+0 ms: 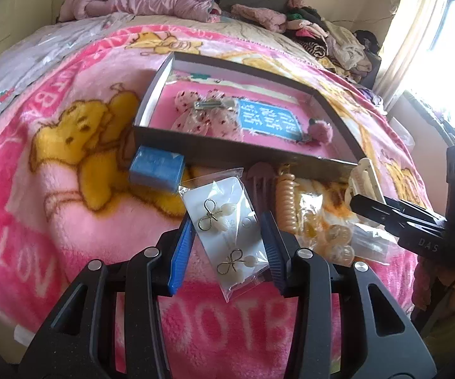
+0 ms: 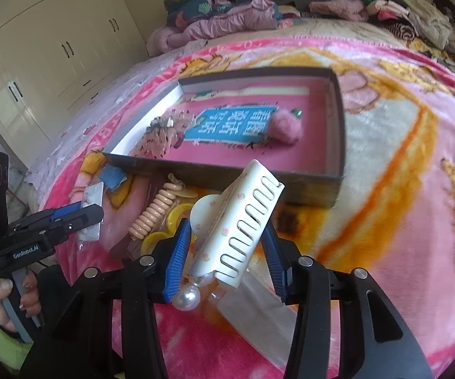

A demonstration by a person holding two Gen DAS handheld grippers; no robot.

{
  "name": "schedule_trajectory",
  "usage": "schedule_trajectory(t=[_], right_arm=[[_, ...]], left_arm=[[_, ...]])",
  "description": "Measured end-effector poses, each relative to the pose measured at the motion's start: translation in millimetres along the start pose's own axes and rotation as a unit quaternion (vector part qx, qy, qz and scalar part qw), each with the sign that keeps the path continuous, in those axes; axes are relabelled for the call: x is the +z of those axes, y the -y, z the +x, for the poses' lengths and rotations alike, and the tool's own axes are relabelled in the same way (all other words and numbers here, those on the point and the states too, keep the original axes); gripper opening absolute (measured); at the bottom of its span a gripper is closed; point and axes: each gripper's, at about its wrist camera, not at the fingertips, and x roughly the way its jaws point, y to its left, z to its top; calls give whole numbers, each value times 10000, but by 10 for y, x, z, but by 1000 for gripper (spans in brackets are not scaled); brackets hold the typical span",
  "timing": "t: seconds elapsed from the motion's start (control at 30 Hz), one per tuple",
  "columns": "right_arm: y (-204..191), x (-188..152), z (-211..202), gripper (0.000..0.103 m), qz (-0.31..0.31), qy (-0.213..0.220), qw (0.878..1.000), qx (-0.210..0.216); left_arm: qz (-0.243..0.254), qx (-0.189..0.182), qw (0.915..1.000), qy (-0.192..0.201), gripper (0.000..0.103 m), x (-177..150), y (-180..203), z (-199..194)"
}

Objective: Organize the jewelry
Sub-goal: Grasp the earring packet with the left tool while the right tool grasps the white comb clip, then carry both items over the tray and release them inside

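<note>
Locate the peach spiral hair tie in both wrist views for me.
Left wrist view: the peach spiral hair tie lies right of centre, just below the dark shallow cardboard box.
Right wrist view: it lies left of centre, again below that box.
Shared landmark: the box's near wall.

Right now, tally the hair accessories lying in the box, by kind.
Spotted bow hair clip: 1
Pink pom-pom: 1
Total in the box: 2
</note>
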Motion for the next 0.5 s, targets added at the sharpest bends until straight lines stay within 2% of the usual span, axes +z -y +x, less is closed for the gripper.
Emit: schedule_trajectory(t=[0.5], right_arm=[[169, 143, -326, 44, -115, 315, 9991, -275]], left_arm=[[251, -166, 9995, 124, 34, 270, 257, 15]])
